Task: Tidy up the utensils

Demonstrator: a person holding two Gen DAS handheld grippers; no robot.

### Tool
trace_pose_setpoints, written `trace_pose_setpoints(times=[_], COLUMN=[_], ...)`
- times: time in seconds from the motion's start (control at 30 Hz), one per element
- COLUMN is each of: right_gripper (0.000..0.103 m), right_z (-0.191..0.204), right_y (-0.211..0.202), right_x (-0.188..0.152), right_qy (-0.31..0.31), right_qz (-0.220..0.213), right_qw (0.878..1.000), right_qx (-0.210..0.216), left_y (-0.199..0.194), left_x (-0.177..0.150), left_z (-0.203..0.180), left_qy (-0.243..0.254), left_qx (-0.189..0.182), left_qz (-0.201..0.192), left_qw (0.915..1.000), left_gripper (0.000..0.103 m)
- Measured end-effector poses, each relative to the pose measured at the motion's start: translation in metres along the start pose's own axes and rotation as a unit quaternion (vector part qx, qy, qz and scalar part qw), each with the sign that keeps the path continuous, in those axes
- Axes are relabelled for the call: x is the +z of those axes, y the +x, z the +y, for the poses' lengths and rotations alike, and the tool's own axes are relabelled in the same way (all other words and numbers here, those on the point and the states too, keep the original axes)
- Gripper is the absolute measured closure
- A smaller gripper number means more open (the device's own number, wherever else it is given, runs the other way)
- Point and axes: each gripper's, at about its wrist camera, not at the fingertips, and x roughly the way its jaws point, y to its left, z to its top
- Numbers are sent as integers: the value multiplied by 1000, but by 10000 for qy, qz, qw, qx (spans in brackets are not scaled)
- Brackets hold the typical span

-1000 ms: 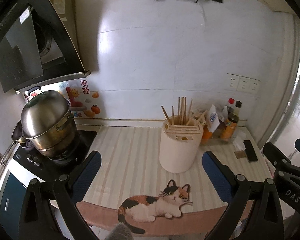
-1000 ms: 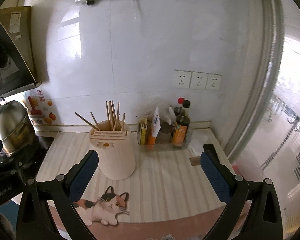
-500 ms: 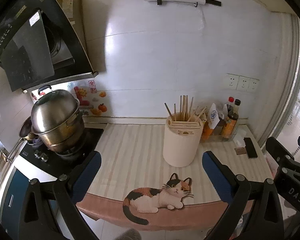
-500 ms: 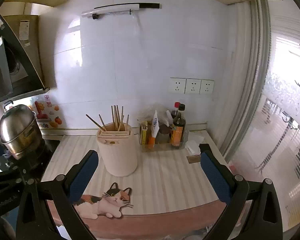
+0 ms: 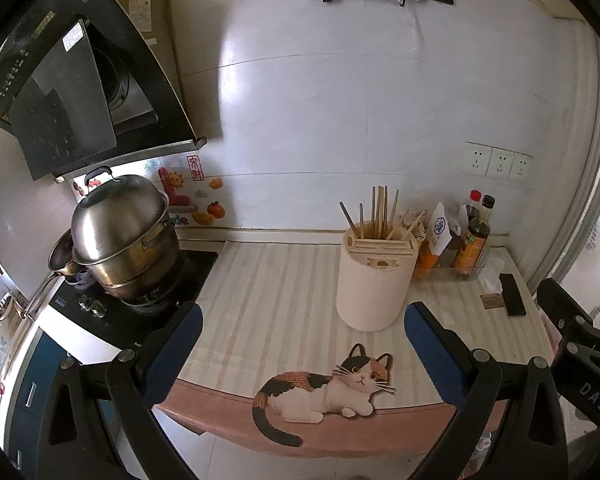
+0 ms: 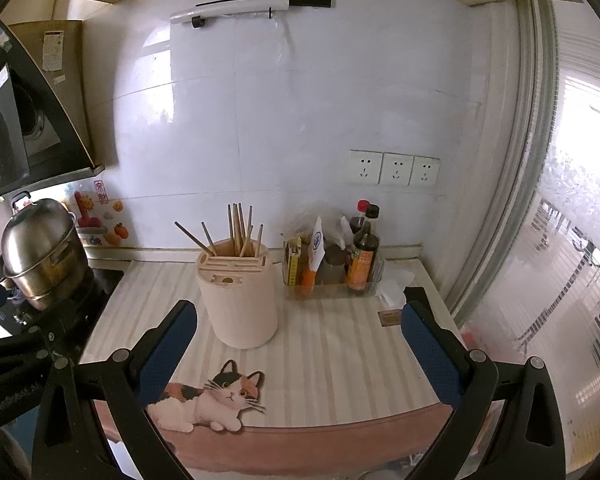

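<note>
A cream cylindrical utensil holder (image 5: 374,282) stands on the striped counter mat (image 5: 276,292), with several wooden chopsticks (image 5: 378,212) upright in its slots. It also shows in the right wrist view (image 6: 238,294), with the chopsticks (image 6: 238,228). My left gripper (image 5: 300,340) is open and empty, held back over the counter's front edge. My right gripper (image 6: 298,336) is open and empty, also back from the holder. Its body shows at the right edge of the left wrist view (image 5: 580,332).
A steel pot stack (image 5: 120,232) sits on the black stove (image 5: 136,304) at left under a range hood (image 5: 80,92). A clear tray of sauce bottles (image 6: 352,256) stands right of the holder. A black phone (image 5: 512,300) lies near the right edge. A cat picture (image 5: 328,388) marks the mat's front.
Both grippers have pulled back and risen away from the counter; the holder and the bottles look smaller and farther. Both stay open and empty.
</note>
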Motion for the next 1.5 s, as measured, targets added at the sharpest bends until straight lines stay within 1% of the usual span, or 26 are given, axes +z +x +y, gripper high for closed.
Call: trace_pose_setpoints(times=[0.7, 1.5], right_gripper=[0, 0], right_z=[5, -1], right_y=[9, 11], right_x=[0, -1], right_qy=[-47, -46], right_qz=[53, 50], right_qw=[9999, 10000], right_qx=[100, -8], left_y=[3, 9], left_x=[2, 1], left_z=[6, 6], left_qy=[-12, 15], left_qx=[44, 11], left_qz=[6, 62], left_qw=[10000, 10000], left_gripper=[0, 0])
